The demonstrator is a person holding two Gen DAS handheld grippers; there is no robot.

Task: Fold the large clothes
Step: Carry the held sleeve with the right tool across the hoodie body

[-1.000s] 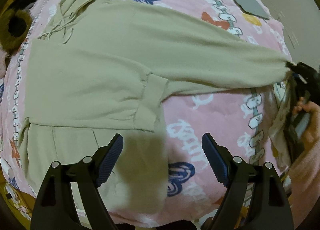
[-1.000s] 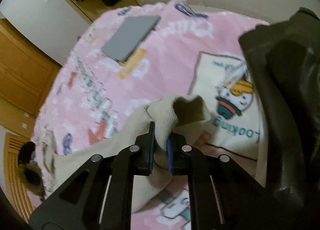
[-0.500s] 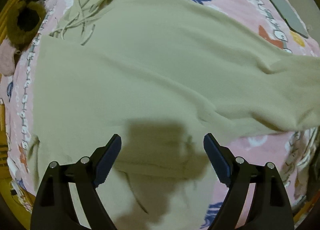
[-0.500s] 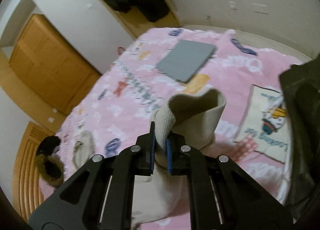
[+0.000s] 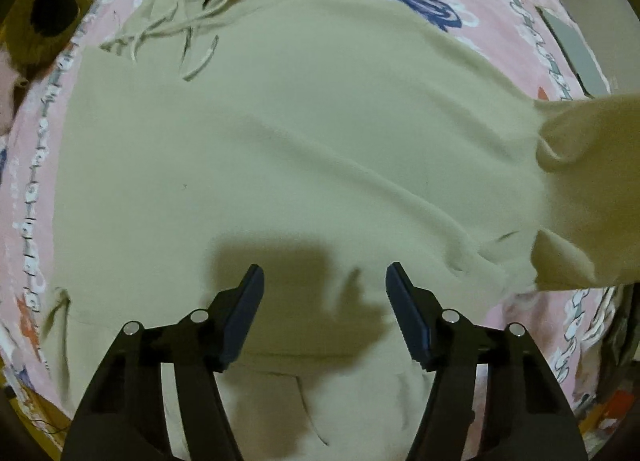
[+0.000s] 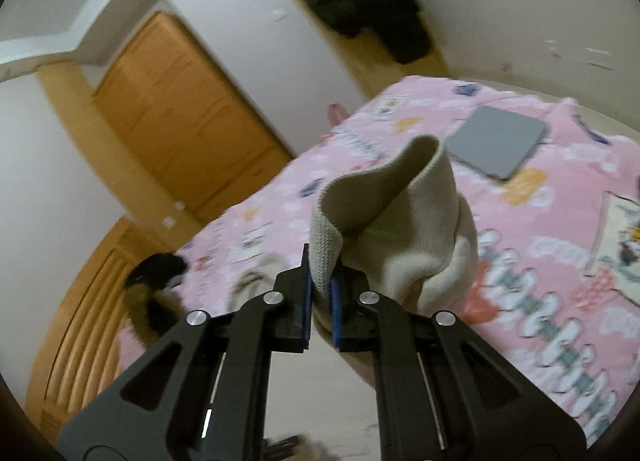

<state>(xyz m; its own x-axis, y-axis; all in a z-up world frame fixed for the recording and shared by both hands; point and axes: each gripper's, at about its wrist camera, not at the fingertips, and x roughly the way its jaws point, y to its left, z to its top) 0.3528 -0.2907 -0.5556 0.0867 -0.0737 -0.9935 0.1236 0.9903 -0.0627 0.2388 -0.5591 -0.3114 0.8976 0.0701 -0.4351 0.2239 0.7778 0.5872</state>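
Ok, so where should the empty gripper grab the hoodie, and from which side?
Probably the bottom hem of the hoodie, the fold edge nearest the left gripper. It hangs open just above that edge, so it could come straight down and pinch it. The right gripper already holds the sleeve cuff lifted.

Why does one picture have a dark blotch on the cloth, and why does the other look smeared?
Left wrist view: the blotch is a shadow on the hoodie, falling just ahead of the open left gripper; the edges bend from the fisheye lens. Right wrist view: the door and blanket are motion-blurred, while the cuff pinched in the right gripper stays fairly sharp.
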